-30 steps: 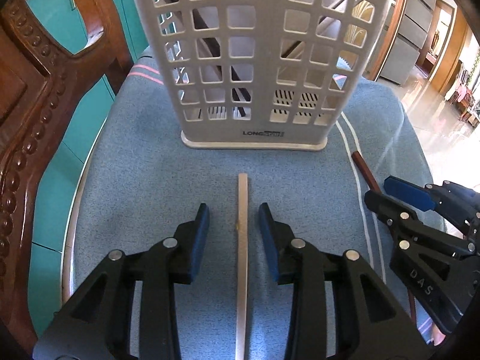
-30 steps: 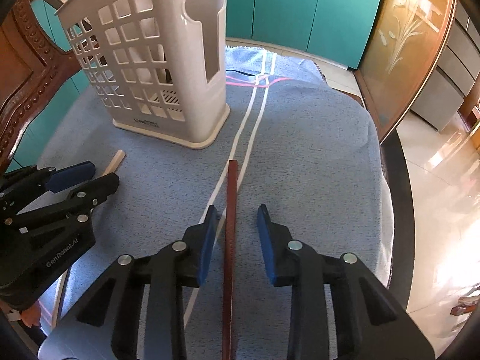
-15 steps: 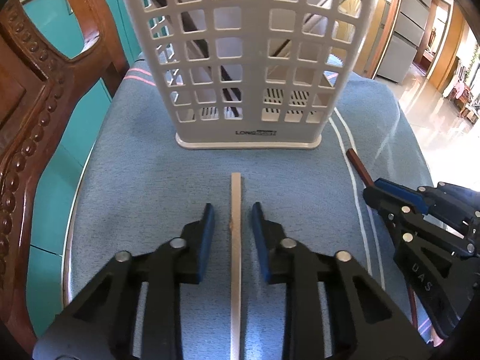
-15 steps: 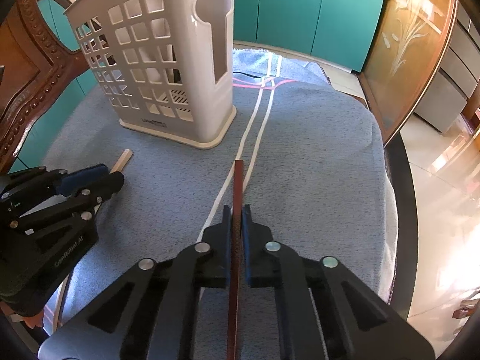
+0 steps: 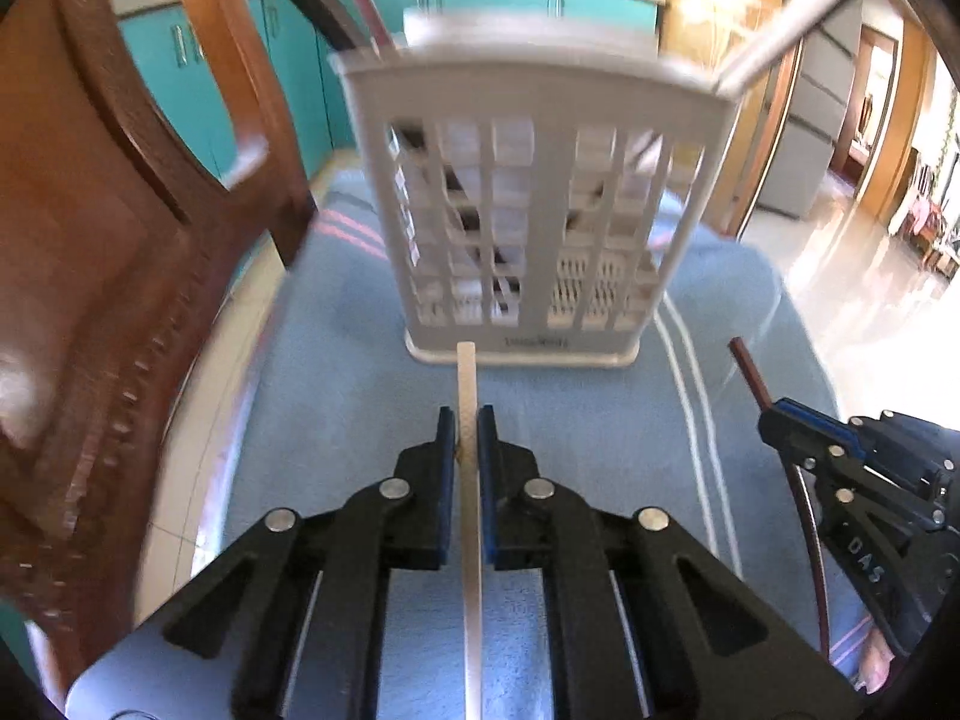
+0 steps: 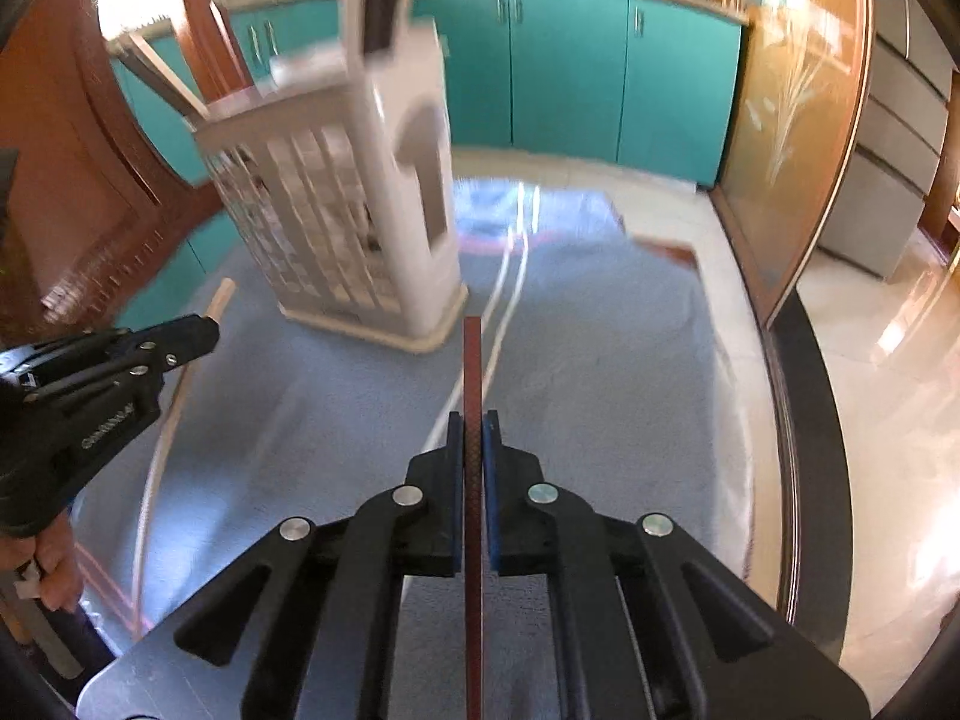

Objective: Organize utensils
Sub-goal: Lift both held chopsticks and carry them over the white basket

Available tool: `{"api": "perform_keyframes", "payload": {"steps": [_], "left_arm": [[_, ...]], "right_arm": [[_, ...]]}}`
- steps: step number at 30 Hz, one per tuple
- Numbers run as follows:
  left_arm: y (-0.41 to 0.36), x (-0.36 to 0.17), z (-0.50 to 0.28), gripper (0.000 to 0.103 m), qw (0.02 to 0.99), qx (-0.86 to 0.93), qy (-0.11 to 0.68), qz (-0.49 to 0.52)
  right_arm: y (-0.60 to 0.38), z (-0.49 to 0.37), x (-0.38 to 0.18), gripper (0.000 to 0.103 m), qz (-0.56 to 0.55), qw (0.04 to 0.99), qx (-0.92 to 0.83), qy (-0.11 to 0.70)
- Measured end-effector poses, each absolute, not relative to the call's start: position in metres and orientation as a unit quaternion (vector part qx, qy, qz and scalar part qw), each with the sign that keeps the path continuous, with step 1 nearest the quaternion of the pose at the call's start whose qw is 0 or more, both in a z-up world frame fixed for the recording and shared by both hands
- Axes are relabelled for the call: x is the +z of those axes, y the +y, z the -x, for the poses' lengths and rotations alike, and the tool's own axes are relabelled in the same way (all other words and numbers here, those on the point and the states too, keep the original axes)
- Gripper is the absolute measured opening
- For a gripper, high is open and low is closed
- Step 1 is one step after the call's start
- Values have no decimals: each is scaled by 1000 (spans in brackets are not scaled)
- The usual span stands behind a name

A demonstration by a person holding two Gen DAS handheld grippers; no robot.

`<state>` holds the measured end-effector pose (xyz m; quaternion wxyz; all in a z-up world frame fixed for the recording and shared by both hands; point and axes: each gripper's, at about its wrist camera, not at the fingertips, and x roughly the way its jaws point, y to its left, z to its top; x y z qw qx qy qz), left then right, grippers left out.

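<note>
**Both claws pinching sticks**

Your left claw (image 5: 467, 420) is pressed onto a pale stick (image 5: 467, 384) pointing at the white basket (image 5: 534, 204). Your right claw (image 6: 473, 426) clamps a dark red stick (image 6: 473, 372) above the blue cloth (image 6: 600, 372), right of the basket.

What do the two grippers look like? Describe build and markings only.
Both are matte black plastic linkages with round silver rivets and blue pads inside the fingers. The left gripper and right gripper match. White lettering marks their sides; "DAS" is readable on the right one.
</note>
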<state>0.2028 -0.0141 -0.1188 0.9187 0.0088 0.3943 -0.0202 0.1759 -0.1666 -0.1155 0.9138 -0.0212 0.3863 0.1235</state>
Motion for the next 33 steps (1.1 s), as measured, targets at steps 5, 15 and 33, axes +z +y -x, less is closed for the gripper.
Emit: {"api": "perform_keyframes", "payload": {"steps": [5,15,33], "left_arm": [[-17,-90,-182,8,940,-22,340,-24],[-12,-47,-155,8,963,-35,265,-25],[19,84,-147,8,987,-65,142,21]], "right_arm": [[-171,-150,-82,7,4,933,153,325],[-183,-116,-33,7,-22,952,183,245],[-180,-118,79,7,-42,970,217,97]]}}
